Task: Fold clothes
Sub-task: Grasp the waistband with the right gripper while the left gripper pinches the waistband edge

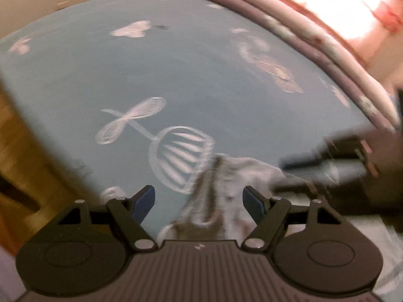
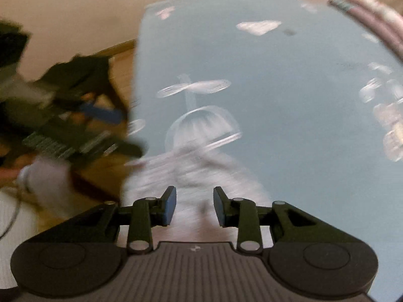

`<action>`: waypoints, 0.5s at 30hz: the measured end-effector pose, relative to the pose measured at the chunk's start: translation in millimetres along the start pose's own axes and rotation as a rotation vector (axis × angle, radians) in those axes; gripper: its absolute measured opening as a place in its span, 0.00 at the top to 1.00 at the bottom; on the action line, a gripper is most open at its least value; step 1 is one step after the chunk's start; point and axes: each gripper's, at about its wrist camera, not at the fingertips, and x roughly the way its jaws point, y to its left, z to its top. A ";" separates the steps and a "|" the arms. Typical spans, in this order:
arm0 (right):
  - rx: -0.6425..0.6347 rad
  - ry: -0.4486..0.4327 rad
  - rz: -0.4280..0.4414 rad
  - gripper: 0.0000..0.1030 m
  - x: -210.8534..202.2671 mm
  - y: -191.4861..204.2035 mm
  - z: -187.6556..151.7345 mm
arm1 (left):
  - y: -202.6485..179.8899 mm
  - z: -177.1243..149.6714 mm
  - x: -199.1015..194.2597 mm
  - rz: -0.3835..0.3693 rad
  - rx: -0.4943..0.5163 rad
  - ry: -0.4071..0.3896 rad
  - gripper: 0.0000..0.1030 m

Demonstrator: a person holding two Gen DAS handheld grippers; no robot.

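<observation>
1. I see the pale garment [image 1: 226,191] bunched on the blue bedsheet [image 1: 176,70], directly ahead of and below my left claw [image 1: 199,200], which stands wide open and empty.
2. My right claw [image 2: 194,206] is partly open, gripping nothing, with the cloth under its fingertips.
3. I judge both claws about equally near; the garment's long axis seems to run away from me up the bed, though blur hides its ends.

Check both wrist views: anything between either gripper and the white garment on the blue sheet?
Nothing visible. The left gripper stands open with the crumpled white garment directly beyond its fingertips; the right gripper is also open over it. Only the blue bedsheet surrounds it. Both views are motion-blurred.
</observation>
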 end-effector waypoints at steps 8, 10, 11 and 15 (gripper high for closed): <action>-0.191 0.032 0.075 0.72 54.4 -27.4 16.3 | -6.9 -34.5 52.3 0.147 0.024 0.203 0.26; -0.187 0.117 0.109 0.97 63.6 -26.7 16.5 | -1.9 -41.9 53.1 0.149 -0.008 0.230 0.26; -0.200 0.130 0.120 0.97 63.1 -24.2 13.6 | 0.4 -43.9 53.3 0.143 -0.020 0.237 0.25; -0.177 0.135 0.083 0.93 60.9 -22.2 5.0 | 4.7 -44.4 56.3 0.143 -0.009 0.248 0.24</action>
